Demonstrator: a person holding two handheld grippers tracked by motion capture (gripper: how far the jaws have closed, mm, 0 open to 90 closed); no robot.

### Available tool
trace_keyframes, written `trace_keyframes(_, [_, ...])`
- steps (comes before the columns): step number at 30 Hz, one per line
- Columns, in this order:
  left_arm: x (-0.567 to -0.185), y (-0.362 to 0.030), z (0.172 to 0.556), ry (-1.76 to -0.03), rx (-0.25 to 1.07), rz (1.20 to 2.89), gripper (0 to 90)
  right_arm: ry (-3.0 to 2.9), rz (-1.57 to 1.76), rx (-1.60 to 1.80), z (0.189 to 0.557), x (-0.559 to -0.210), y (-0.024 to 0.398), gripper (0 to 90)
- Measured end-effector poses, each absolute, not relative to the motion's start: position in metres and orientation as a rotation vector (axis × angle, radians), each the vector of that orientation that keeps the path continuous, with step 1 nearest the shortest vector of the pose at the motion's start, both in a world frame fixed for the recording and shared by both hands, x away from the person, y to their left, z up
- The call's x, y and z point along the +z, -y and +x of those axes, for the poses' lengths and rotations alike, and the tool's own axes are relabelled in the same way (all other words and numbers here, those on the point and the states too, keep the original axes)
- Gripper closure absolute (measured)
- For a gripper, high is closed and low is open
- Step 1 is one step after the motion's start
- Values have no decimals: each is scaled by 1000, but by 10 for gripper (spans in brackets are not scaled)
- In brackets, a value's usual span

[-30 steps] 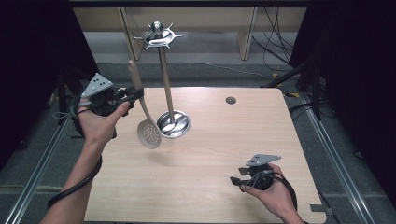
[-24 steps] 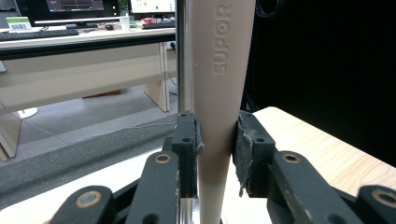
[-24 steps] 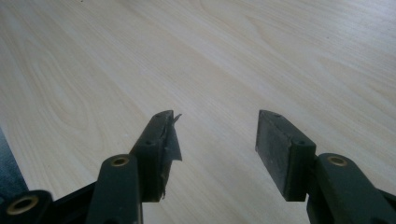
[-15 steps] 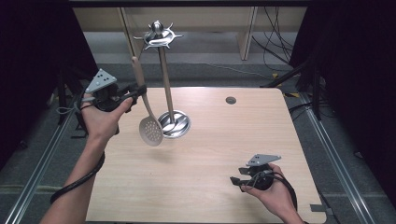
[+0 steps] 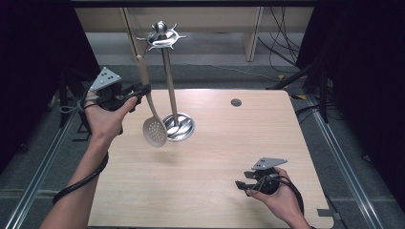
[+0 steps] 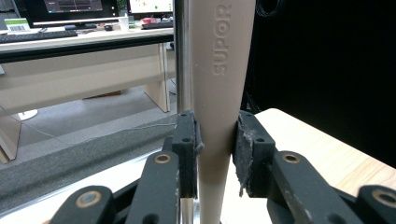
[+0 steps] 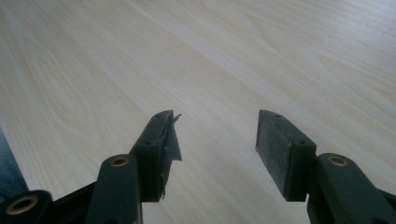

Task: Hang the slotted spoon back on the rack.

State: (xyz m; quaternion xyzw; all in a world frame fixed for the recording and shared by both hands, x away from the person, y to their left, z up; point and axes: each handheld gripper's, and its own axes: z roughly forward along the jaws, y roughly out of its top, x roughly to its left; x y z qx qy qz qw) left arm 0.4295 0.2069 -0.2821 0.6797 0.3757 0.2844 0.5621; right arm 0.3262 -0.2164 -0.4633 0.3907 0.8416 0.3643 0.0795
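My left gripper [image 5: 142,90] is shut on the handle of a beige slotted spoon [image 5: 154,132], which hangs head down above the table, just left of the stand. In the left gripper view both pads clamp the spoon handle [image 6: 219,70], with the stand's pole [image 6: 182,56] right behind it. The metal utensil stand [image 5: 169,90] rises from a round base [image 5: 179,128] to a crown of hooks [image 5: 161,38]; the handle's tip is below and left of the hooks. My right gripper [image 5: 241,183] rests low near the front right of the table, open, nothing between its jaws [image 7: 215,135].
The light wooden table [image 5: 224,138] has a small round hole [image 5: 236,102] near its back edge. Metal rails run along both sides on the floor. Cables [image 5: 286,52] lie behind the table. Desks with monitors [image 6: 74,28] stand farther back.
My left gripper has carried the spoon slightly up and toward the stand. The right gripper has stayed where it was.
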Motion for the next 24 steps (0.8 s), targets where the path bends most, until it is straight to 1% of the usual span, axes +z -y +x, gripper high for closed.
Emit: trace_keyframes(24, [-274, -200, 441, -890, 676, 1616, 712, -2506, 1149, 1110, 327, -465, 216, 474])
